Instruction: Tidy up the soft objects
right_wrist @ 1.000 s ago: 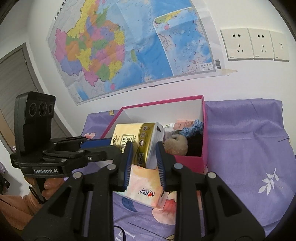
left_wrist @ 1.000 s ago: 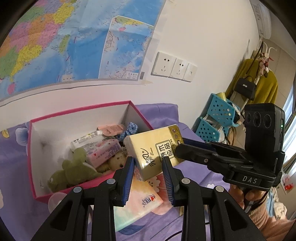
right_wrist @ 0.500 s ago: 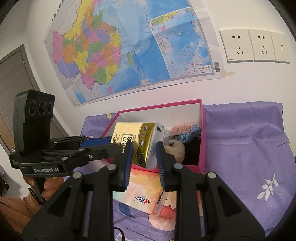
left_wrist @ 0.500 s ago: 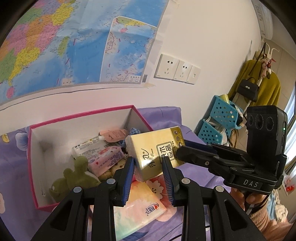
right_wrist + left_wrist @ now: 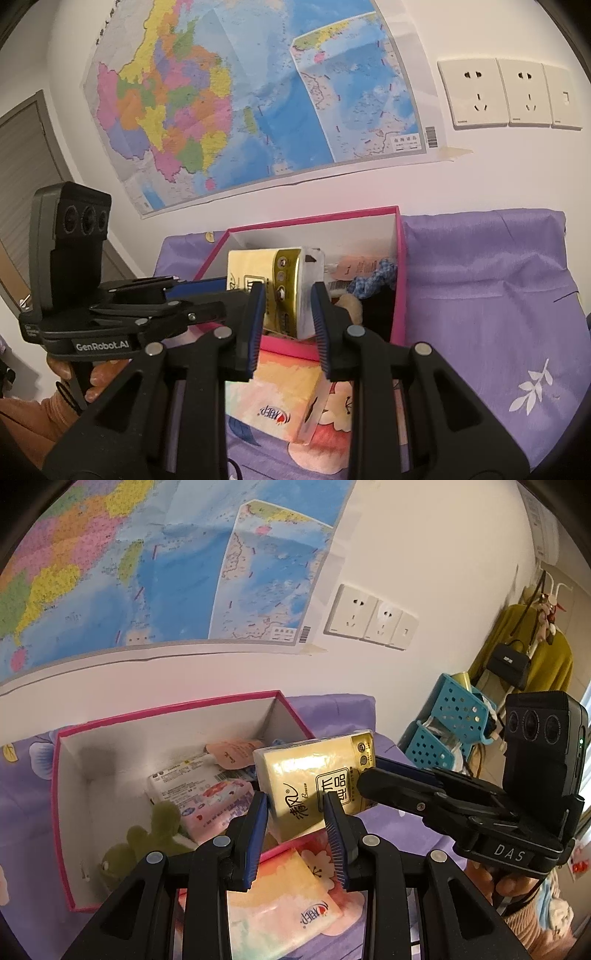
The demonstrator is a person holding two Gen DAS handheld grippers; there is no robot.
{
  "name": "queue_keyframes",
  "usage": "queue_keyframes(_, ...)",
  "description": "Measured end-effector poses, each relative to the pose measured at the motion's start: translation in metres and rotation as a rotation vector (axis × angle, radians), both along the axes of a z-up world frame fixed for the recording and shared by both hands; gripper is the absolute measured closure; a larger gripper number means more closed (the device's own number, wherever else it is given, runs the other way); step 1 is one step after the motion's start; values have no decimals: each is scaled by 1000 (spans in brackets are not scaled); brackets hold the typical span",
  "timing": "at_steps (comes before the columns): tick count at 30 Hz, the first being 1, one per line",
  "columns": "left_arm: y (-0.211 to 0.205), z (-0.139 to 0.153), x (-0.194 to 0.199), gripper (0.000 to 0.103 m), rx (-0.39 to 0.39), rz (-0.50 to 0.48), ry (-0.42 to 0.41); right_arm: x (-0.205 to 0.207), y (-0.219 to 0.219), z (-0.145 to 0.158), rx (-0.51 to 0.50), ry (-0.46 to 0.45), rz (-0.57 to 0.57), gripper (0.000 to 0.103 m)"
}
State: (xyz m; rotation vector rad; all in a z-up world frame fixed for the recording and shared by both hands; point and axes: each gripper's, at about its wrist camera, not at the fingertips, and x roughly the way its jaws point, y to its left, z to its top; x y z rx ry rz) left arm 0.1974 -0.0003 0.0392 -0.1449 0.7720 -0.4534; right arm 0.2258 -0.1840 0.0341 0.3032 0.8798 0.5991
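A gold tissue pack (image 5: 314,771) hangs in the air over the near right part of the pink box (image 5: 166,710). My left gripper (image 5: 297,808) and my right gripper (image 5: 288,302) are both shut on it, one at each end. The pack also shows in the right wrist view (image 5: 277,280), above the box's near wall (image 5: 291,349). Inside the box lie a green plush toy (image 5: 147,830), a pink tissue pack (image 5: 218,805), a white pack (image 5: 181,779), a beige teddy (image 5: 349,306) and a blue knitted item (image 5: 373,280).
A pastel orange tissue pack (image 5: 280,901) lies on the purple cloth (image 5: 491,295) just in front of the box. A wall with a map (image 5: 258,92) and sockets (image 5: 506,92) stands right behind the box. Blue baskets (image 5: 447,723) stand to the right.
Both grippers have carried the gold tissue pack up and toward the box; it now hangs over the box's near wall.
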Motion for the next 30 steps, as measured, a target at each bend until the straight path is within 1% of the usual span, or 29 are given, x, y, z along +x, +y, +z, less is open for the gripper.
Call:
queue_keyframes(10, -3, -8, 15, 72, 5, 20, 29, 15, -2, -11, -9, 13, -31, 74)
queue_keyframes(18, -6, -19, 31, 72, 8, 42, 69, 28, -3, -27, -23, 47, -59, 74)
queue_keyframes(24, -8, -31, 43, 72, 17, 68, 113, 38, 1, -38, -62, 61, -78, 74)
queue_keyframes(26, -7, -35, 45, 70, 27, 84, 123, 40, 1, -41, -70, 65, -94, 74)
queue_keyframes(27, -5, -38, 45, 67, 25, 88, 131, 41, -1, -42, -72, 69, -106, 74)
queue_keyframes(30, 0, -41, 38, 65, 20, 98, 126, 37, -3, -41, -79, 59, -111, 74)
